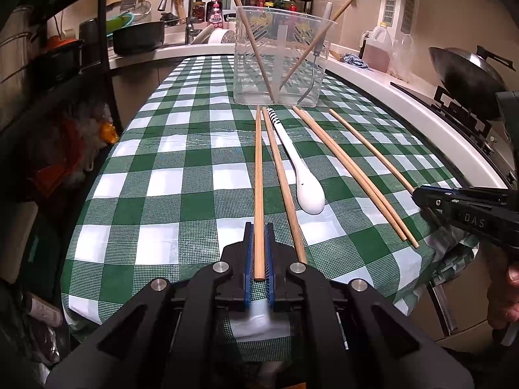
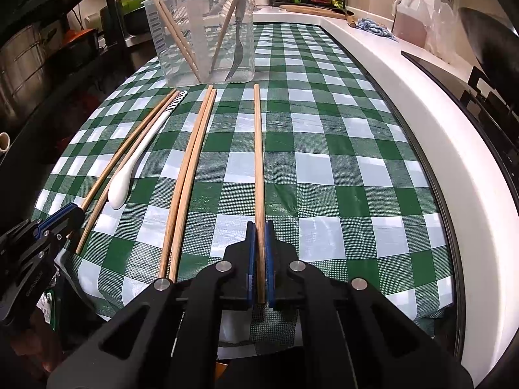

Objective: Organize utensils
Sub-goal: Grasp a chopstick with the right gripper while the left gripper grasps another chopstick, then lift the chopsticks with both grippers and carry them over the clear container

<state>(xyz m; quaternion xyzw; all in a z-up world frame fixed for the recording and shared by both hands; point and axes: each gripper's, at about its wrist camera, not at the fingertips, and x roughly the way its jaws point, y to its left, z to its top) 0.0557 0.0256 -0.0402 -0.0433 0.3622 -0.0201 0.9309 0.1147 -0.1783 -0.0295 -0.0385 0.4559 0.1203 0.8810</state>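
Already both claws are clamped on wood. The left gripper [image 1: 259, 253] has its blue pads [image 1: 248, 253] pressed against the near end of the leftmost chopstick [image 1: 258, 178], and the right gripper [image 2: 260, 259] is closed the same way on the rightmost chopstick [image 2: 258, 162], the one lying alone.

Each held stick runs straight ahead from its claw, long axis in line with the fingers, its far tip ending just short of the clear plastic container [image 1: 282, 58]. That container stands directly ahead of the left claw and ahead and to the left of the right one, on the green checked tablecloth [image 1: 155, 194]. Two chopsticks and a fork [image 2: 236, 55] lean inside it already.

Between the two claws lie the loose pieces: a single chopstick [image 1: 283, 181] just right of the left claw's stick, the white ceramic spoon [image 1: 300, 168] beside it with its bowl toward the near edge, then a touching pair of chopsticks [image 2: 188, 181] just left of the right claw.

What the coming move likely turns on is that each stick is held at its near end with the whole length pointing at the container. To drop them in, I judge the far tips must rise over the rim, so each stick has to swing from lying flat toward upright. The left claw sits squarer to the container; whether the sticks are lifted off the cloth yet I cannot tell.
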